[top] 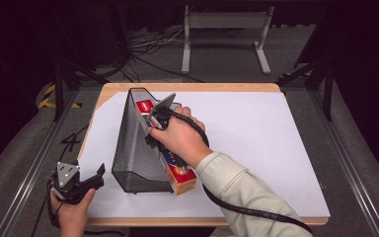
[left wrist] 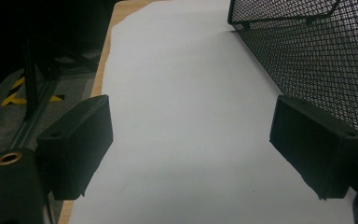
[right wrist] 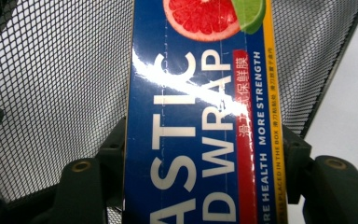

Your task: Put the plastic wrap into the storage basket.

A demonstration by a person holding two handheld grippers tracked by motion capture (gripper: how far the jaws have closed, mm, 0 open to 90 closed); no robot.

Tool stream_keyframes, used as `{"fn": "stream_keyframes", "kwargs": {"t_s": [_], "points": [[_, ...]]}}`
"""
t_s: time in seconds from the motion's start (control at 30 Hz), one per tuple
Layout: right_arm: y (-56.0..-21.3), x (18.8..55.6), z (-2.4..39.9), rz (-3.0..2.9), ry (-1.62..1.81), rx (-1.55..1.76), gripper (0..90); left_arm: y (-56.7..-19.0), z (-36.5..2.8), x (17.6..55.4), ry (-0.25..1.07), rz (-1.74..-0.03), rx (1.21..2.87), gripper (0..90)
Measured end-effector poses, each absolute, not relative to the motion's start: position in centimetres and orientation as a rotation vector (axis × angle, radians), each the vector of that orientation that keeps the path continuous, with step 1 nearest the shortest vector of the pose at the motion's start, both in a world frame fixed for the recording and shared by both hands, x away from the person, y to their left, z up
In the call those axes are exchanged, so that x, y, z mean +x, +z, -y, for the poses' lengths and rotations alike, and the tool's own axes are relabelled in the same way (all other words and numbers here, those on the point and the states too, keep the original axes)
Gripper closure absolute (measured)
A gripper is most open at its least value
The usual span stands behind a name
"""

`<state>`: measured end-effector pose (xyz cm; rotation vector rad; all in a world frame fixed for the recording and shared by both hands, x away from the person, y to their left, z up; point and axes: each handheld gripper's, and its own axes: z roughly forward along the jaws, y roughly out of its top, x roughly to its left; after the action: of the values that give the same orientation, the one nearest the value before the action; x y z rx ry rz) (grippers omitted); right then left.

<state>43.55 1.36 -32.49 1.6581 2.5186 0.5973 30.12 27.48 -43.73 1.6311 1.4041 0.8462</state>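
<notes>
A black wire-mesh holder [top: 128, 148] lies on the white sheet at the table's left half. A long blue plastic-wrap box [top: 180, 177] rests in it, its orange end sticking out toward the front edge. My right gripper [top: 154, 129] is shut on the box about midway along it, under the person's hand. In the right gripper view both jaws press the box's [right wrist: 200, 116] sides, with mesh [right wrist: 51, 93] behind. My left gripper [top: 96, 177] stands open near the front left corner, just left of the holder. Between its jaws [left wrist: 191, 144] lies bare paper, and the holder's wall [left wrist: 317, 60] is at the right.
A white paper sheet [top: 256, 148] covers the wooden table [top: 187, 87]; its right half is bare. Beyond the far edge stand a grey metal frame [top: 225, 29] and floor cables [top: 148, 44]. Aluminium rails [top: 39, 153] run along both sides.
</notes>
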Motion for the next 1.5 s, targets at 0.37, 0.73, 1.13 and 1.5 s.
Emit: {"fn": "stream_keyframes", "kwargs": {"t_s": [0.37, 0.73, 1.13, 1.5], "points": [[-33.8, 44.3, -2.1, -2.501, 0.533, 1.647, 39.1, -43.8, -28.0, 29.5, 0.854, -1.425, 1.622, 13.8], [-34.8, 44.8, -2.6, -2.511, 0.474, 1.617, 38.9, -43.9, -28.5, 29.0, 0.86, -1.44, 1.613, 13.8], [-34.8, 45.0, -3.0, -2.514, 0.459, 1.567, 37.8, -43.7, -27.7, 29.2, 0.865, -1.395, 1.652, 13.6], [-34.5, 44.8, -2.2, -2.522, 0.619, 1.469, 21.0, -43.8, -27.7, 29.2, 0.866, -1.395, 1.657, 13.6]]}}
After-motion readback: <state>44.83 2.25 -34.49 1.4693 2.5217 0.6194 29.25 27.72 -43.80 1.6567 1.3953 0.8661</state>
